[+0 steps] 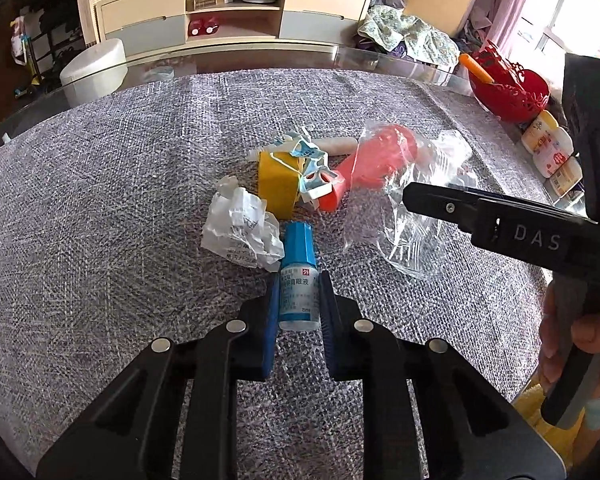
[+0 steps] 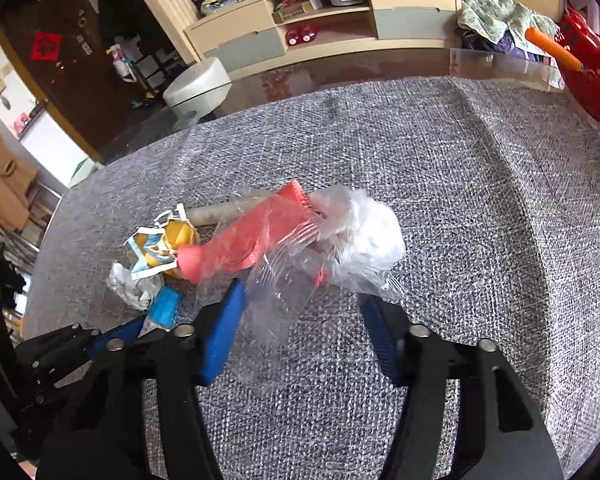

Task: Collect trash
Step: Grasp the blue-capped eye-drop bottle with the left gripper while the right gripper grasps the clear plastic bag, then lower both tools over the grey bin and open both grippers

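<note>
- Left wrist view: the left gripper has its blue fingers pinching a small eye-drop bottle with a blue cap, lying on the grey-clothed counter.
- Just beyond the bottle sit crumpled paper, a yellow tape roll, a tangled face mask and a pink brush.
- Right wrist view: the right gripper has its fingers spread around a clear plastic wrapper; I cannot tell whether they touch it.
- A red basket stands at the counter's far right edge.
</note>
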Demonstrator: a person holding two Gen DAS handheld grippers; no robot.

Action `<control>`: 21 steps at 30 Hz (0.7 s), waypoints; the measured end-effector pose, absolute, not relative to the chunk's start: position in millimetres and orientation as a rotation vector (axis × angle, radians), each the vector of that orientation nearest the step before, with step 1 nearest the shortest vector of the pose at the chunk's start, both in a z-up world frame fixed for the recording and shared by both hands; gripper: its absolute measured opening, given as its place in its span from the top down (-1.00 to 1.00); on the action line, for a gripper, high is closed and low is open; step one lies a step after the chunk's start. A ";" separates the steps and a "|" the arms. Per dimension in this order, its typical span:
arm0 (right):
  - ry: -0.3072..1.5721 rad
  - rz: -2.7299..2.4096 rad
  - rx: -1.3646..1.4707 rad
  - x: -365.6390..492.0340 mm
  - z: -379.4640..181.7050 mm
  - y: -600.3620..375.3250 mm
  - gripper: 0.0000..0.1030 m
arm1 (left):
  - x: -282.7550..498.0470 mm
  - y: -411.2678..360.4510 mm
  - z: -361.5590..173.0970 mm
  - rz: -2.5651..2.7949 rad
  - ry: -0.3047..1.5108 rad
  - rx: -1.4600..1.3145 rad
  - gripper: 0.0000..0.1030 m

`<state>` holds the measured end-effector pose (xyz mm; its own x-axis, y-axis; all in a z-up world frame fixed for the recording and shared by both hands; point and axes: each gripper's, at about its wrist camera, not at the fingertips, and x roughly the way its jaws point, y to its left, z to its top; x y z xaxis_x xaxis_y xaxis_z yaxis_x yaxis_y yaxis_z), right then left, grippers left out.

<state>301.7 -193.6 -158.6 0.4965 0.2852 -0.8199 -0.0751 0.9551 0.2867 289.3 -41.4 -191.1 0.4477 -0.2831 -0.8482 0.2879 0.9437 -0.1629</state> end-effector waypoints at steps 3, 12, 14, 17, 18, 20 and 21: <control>1.020 0.242 0.207 295.2 -153.8 -191.0 0.18 | 284.5 -39.7 -190.6 -0.355 1.049 0.007 0.67; 0.996 0.266 0.190 264.6 -134.1 -196.3 0.48 | 252.9 -34.8 -179.1 -0.359 1.041 -0.004 0.67; 0.993 0.264 0.190 257.2 -129.7 -198.0 0.48 | 243.0 -32.2 -174.8 -0.357 1.038 -0.010 0.67; 0.993 0.257 0.187 243.0 -124.6 -199.4 0.48 | 226.1 -29.7 -167.9 -0.349 1.033 -0.009 0.67; 0.995 0.262 0.188 238.5 -123.6 -199.4 0.48 | 219.2 -29.1 -165.1 -0.343 1.029 -0.008 0.67; 1.000 0.273 0.181 225.0 -123.1 -198.2 0.48 | 207.2 -28.5 -160.6 -0.337 1.020 -0.008 0.67; 1.001 0.273 0.176 218.9 -123.1 -196.7 0.48 | 198.8 -28.3 -158.1 -0.337 1.017 -0.008 0.67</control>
<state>218.9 -196.7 -123.1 0.5094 0.3058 -0.8044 -0.1456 0.9519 0.2696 198.8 -28.3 -158.1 0.4789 -0.2799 -0.8321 0.2722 0.9485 -0.1624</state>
